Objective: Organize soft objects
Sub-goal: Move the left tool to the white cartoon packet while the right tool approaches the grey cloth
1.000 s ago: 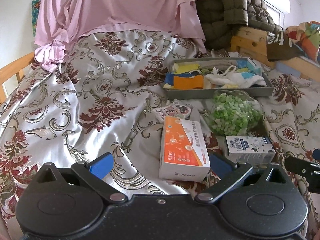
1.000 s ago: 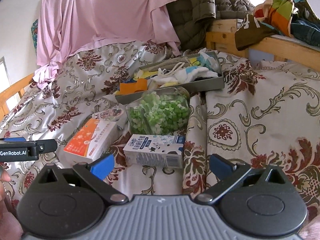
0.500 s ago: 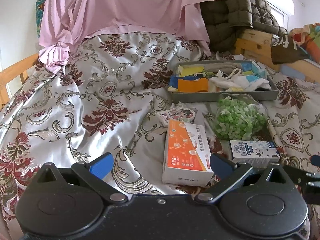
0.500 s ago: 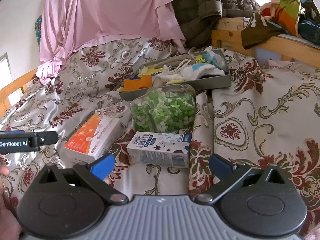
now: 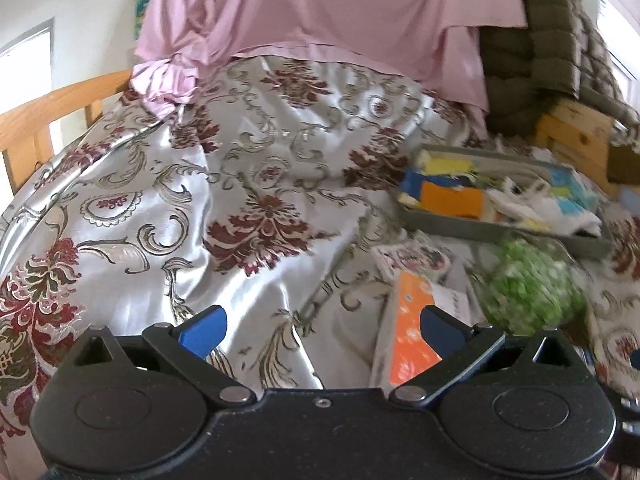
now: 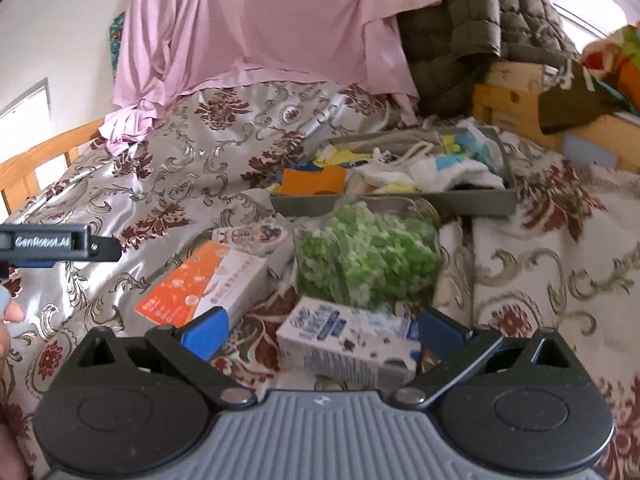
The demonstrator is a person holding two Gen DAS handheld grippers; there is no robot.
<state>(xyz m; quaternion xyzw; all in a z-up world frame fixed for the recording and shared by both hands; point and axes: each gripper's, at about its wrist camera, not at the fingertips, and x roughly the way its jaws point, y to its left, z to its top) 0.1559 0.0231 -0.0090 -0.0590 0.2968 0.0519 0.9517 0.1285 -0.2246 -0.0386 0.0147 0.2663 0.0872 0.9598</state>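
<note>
I am holding both the left gripper [image 5: 320, 322] and right gripper [image 6: 322, 326] with jaws spread and empty, while the grey rectangular tray [image 6: 472, 200] at centre right is already holding folded cloths and the clear bag of green foam pieces [image 6: 368, 256], orange-and-white carton [image 6: 204, 284] and blue-and-white carton [image 6: 348, 340] are lying loose below it.

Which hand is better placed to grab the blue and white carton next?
Right. The right gripper is open with the blue and white carton lying between its fingers. The left gripper faces bare bedspread.

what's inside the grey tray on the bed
The grey tray holds an orange block, yellow pieces, white cloths and a corded pouch. Anything beneath them is covered.
</note>
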